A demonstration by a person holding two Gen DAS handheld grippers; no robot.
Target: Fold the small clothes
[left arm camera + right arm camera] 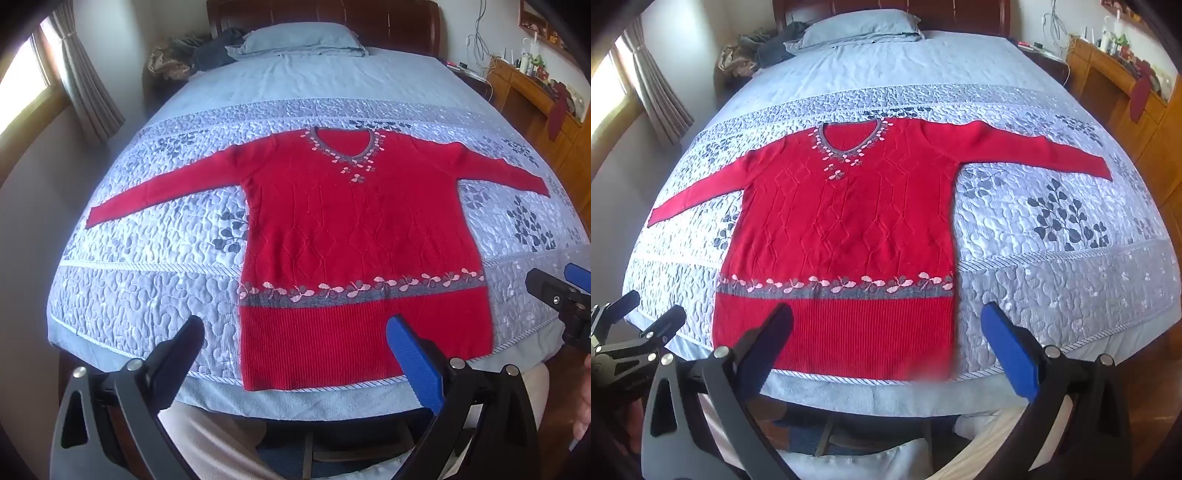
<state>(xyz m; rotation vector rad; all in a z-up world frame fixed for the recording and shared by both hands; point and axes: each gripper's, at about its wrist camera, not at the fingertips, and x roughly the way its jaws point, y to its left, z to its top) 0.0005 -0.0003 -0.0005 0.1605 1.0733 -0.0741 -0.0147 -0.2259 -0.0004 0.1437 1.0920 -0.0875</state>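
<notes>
In the left wrist view, a red knitted sweater [354, 236] lies flat and face up on a quilted blue-grey bedspread [147, 266], both sleeves spread wide, its ribbed hem at the near edge of the bed and its V-neck toward the headboard. The left gripper [295, 343] hangs above the near edge with its jaws spread wide and nothing between them; its blue-padded finger [413, 365] overlaps the hem in the picture, the black one sits over bare quilt to the left of the sweater. The right gripper [561, 291] pokes in at the right edge, over the bed's near right corner. A blue pillow [299, 38] rests at the far edge by the dark wooden headboard [321, 14], with a heap of dark clothes [192, 55] at the far left corner. A curtained window [26, 81] is on the left, and a cluttered wooden desk [532, 92] on the right. In the right wrist view, the sweater [846, 221] sits left of centre and more bare quilt [1052, 266] shows toward the right edge. The right gripper [886, 332] is wide open and empty, its black finger over the hem, its blue finger [1012, 354] over quilt. The left gripper [635, 317] shows at the left edge, near the bed's near left corner. Nothing lies on the sweater.
</notes>
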